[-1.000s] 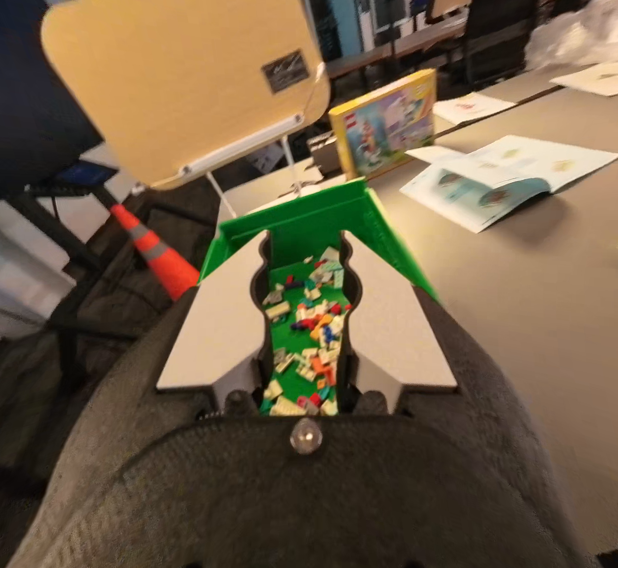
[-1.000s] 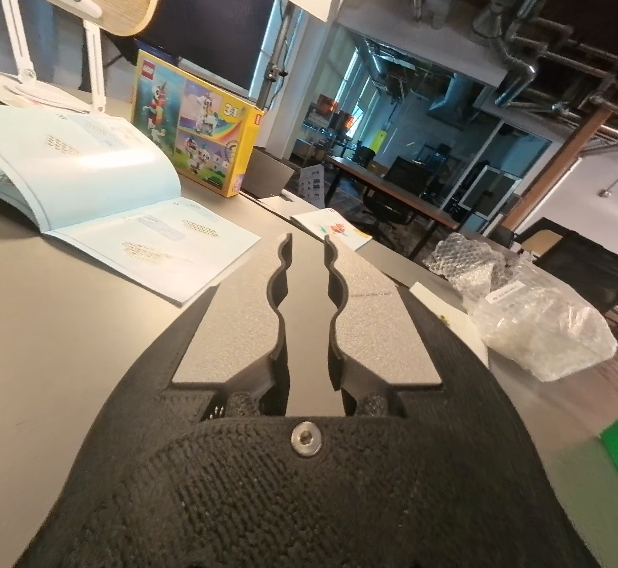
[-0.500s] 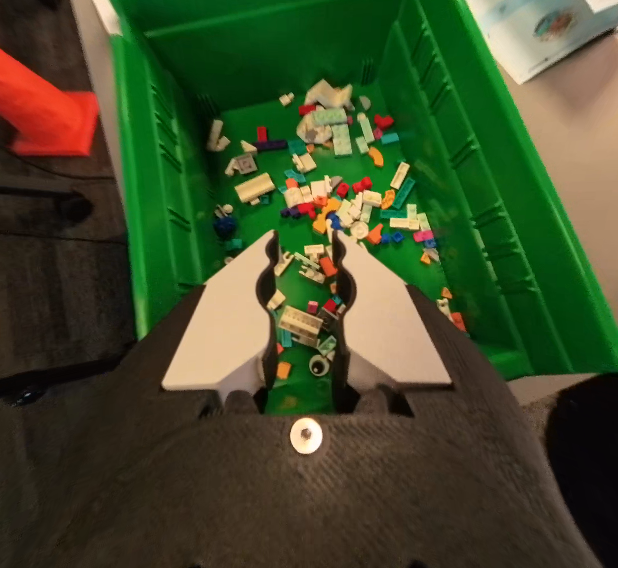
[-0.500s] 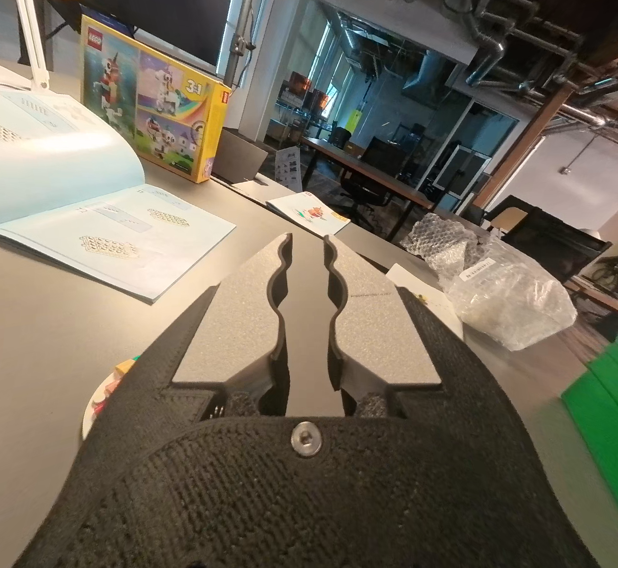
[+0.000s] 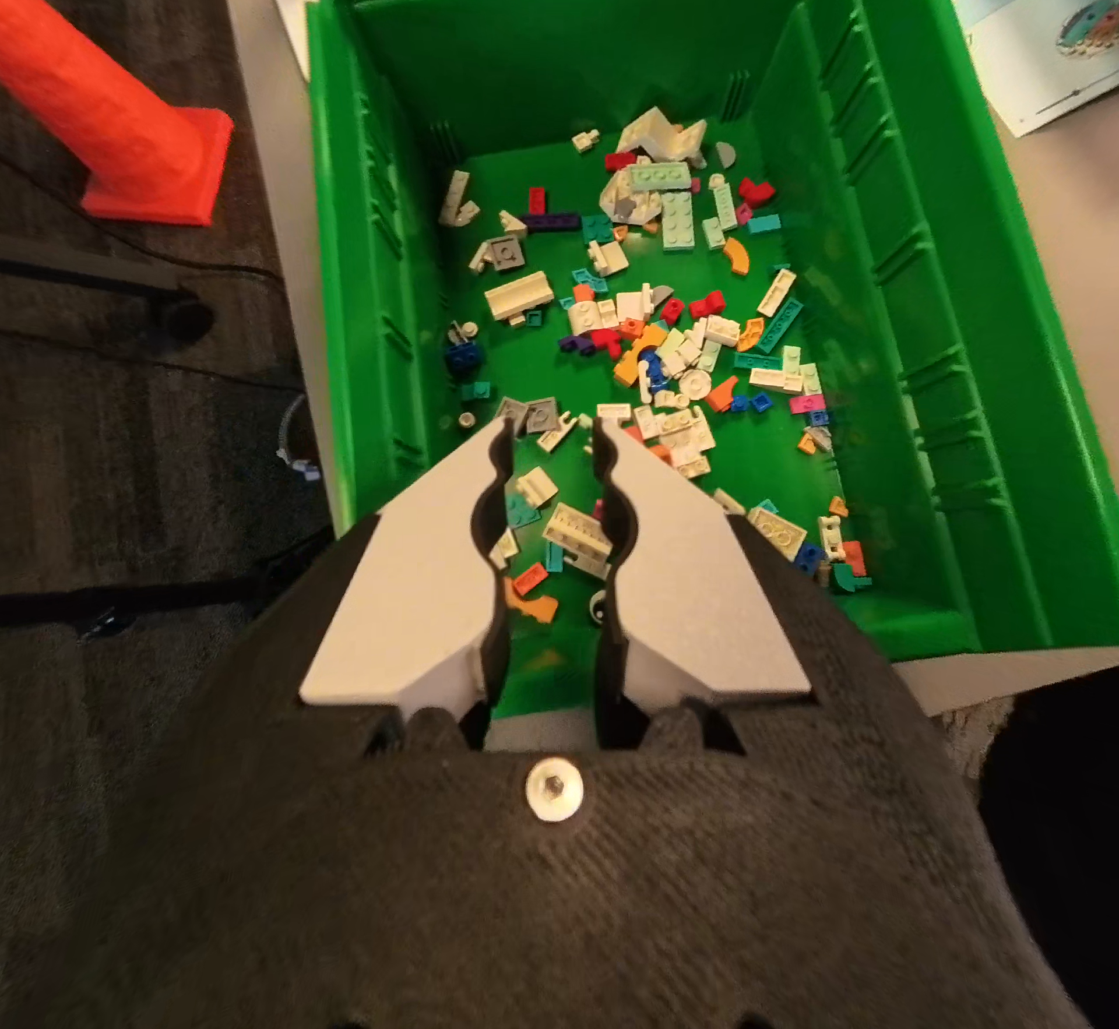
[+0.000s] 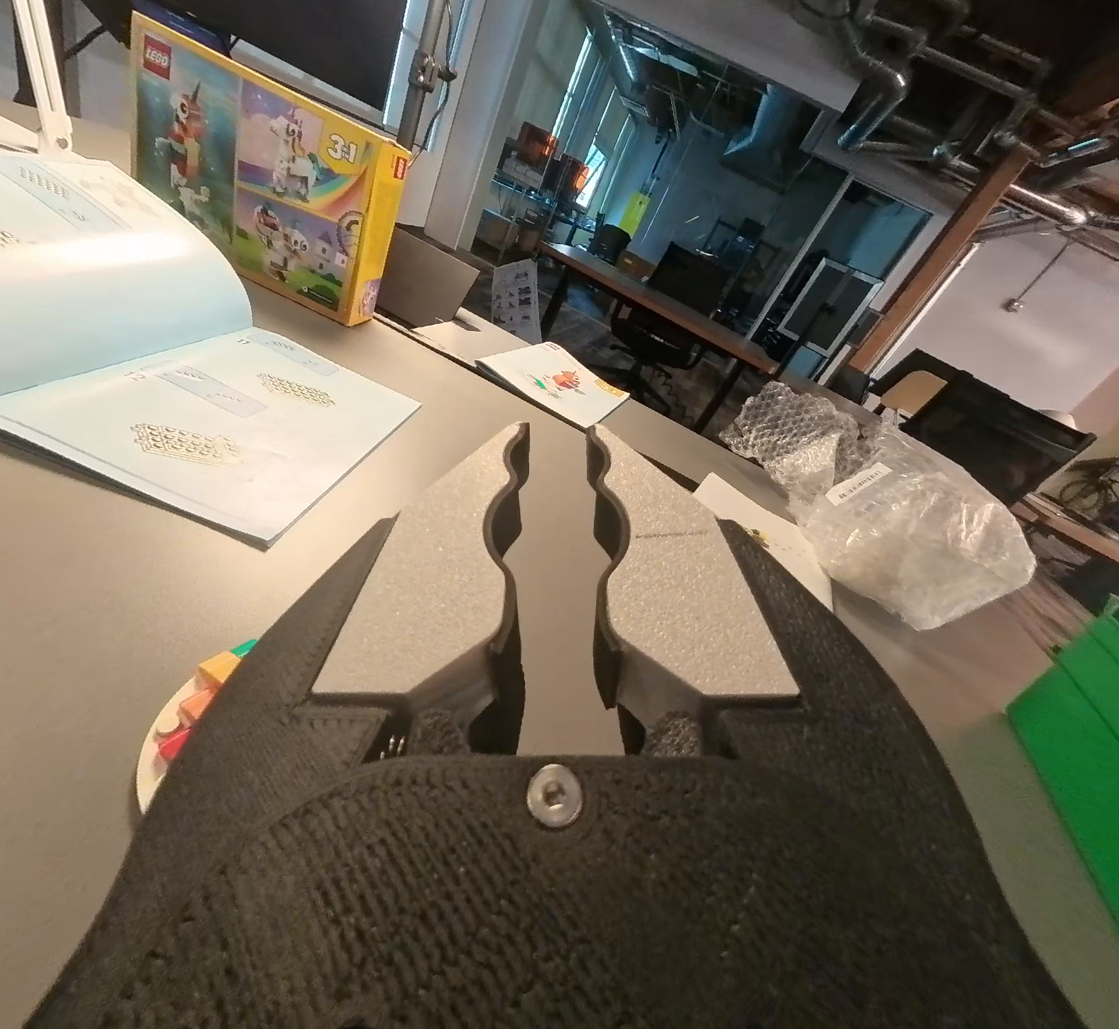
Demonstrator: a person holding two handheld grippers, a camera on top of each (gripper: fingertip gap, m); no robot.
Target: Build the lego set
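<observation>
Each tool (image 5: 552,425) (image 6: 557,436) has a black textured body, a silver screw and grey wavy-edged fingers.

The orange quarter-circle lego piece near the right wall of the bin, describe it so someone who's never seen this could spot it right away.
Start at the big green plastic bin of loose lego pieces below the open left gripper. Look at the far right of the pile, beside the mint green studded plates. The orange quarter-circle piece lies alone on bare green floor, the only curved orange arc there.
</observation>
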